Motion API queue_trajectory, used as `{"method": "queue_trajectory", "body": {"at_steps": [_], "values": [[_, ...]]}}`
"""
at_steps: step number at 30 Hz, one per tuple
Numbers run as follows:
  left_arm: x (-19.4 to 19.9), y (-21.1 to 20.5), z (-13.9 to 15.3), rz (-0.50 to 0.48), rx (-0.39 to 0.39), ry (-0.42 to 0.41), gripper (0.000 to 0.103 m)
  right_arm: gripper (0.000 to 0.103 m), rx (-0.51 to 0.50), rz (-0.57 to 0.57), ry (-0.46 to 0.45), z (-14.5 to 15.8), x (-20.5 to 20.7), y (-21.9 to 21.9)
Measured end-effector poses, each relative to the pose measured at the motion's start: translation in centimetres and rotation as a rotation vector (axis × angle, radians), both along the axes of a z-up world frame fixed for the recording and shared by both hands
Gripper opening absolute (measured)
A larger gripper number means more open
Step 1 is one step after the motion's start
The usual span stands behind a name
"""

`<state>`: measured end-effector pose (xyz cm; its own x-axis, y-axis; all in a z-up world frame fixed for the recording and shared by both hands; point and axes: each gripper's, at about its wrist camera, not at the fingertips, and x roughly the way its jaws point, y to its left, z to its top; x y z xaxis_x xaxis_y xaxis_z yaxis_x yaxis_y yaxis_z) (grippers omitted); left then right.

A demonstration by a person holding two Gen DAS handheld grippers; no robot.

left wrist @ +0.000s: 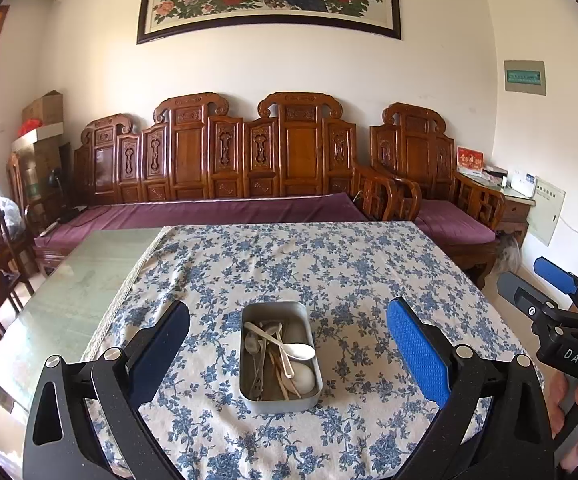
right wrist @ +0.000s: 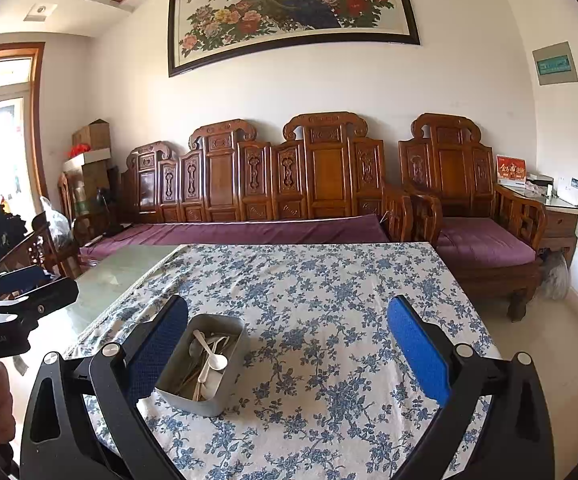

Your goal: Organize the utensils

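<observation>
While all the spoons (left wrist: pixel 289 350) lie jumbled in the metal tin (left wrist: pixel 249 392), my left tongs (left wrist: pixel 289 344) and right tongs (right wrist: pixel 289 344) hang wide open, holding nothing.

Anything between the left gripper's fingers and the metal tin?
Nothing: only bare floral tablecloth separates the open left gripper from the metal tin, seen in the left wrist view.
</observation>
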<state>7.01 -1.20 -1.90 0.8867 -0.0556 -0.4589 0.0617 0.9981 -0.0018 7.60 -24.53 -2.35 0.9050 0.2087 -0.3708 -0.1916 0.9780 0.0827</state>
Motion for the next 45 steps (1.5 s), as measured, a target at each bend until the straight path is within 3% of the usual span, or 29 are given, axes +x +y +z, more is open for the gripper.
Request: {"method": "queue_trajectory", "body": {"at_steps": [45], "values": [[-0.14,-0.35,0.12,-0.006,0.005,-0.003,0.095,0.1,-0.001,0.001,0.002,-0.36,0.14,0.21]]}}
